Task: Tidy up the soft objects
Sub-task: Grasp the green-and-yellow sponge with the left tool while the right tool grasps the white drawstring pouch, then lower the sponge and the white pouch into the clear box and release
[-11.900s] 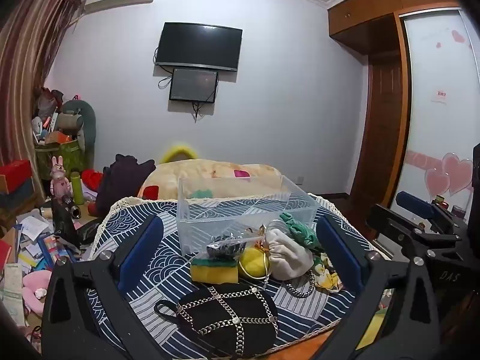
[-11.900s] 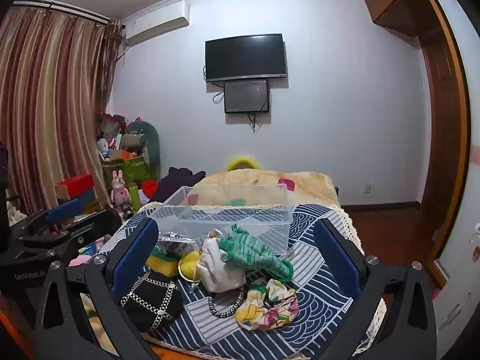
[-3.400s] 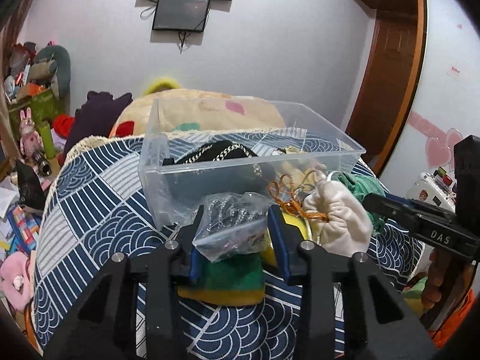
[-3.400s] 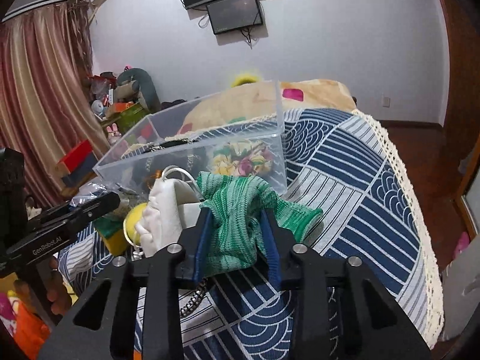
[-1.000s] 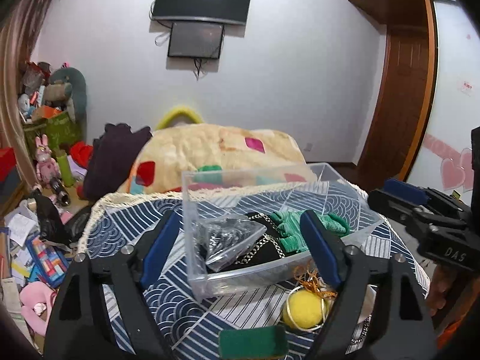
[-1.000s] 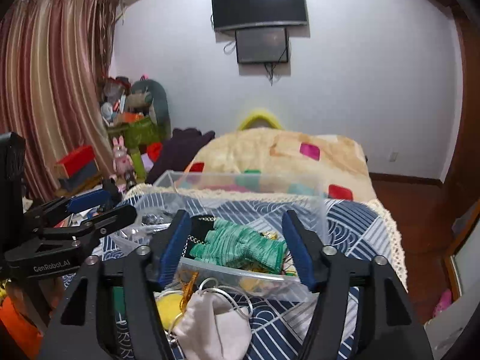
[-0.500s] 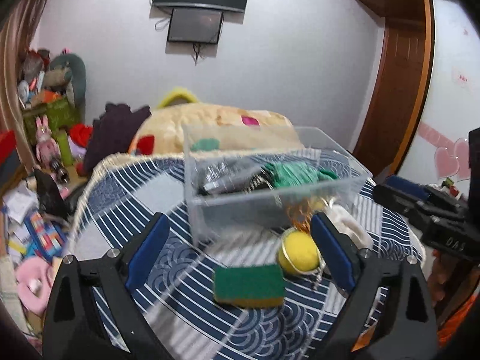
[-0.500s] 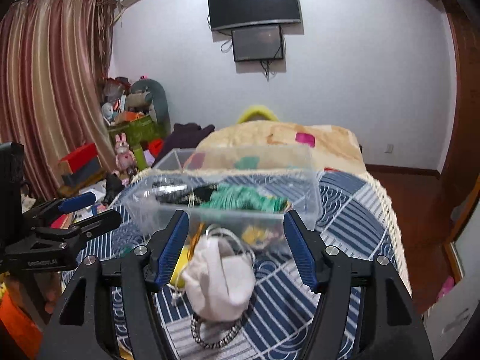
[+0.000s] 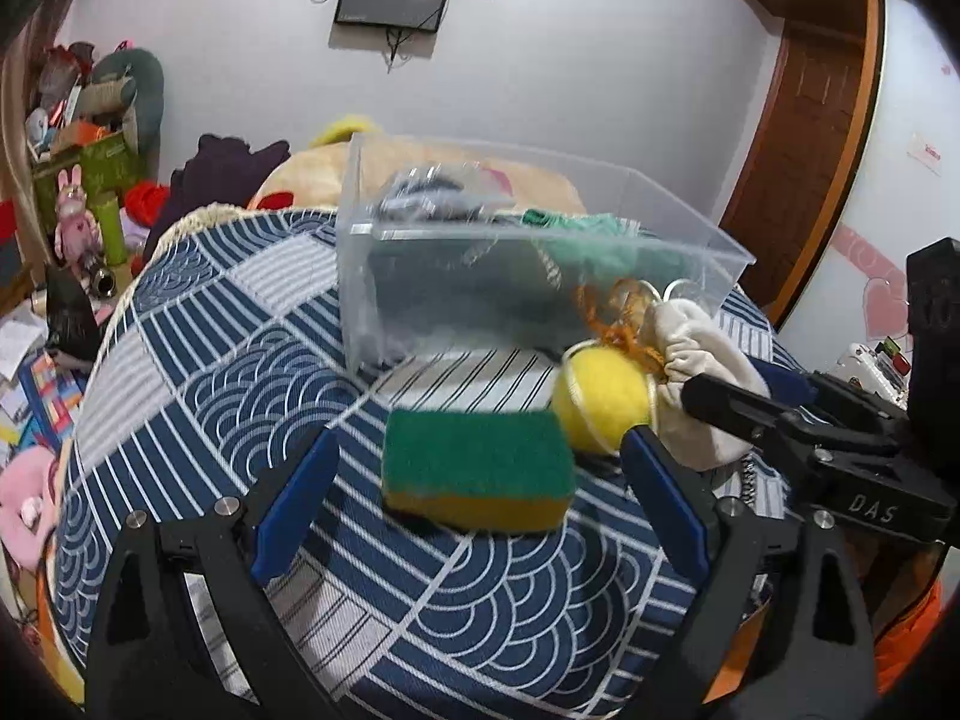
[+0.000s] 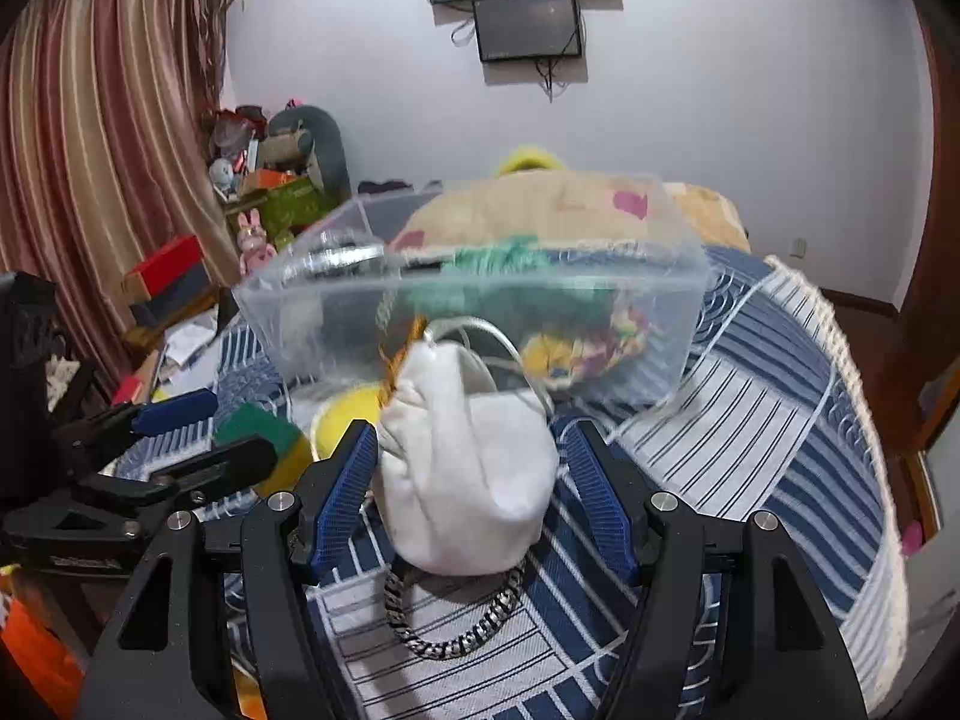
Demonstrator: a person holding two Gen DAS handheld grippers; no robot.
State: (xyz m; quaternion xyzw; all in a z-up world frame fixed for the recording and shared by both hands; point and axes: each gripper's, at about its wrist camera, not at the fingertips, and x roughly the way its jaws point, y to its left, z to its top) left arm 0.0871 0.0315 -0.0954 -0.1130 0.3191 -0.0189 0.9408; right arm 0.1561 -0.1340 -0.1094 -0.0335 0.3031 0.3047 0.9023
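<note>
Blue wave-patterned cloth covers the surface, where a clear plastic bin already holds a green knit piece, a bagged item and floral fabric. Left gripper fingers, just opened wide, straddle the green-and-yellow sponge without touching. Right gripper fingers flank the white drawstring pouch, not yet pressing. Yellow ball and chain remain outside too.
</note>
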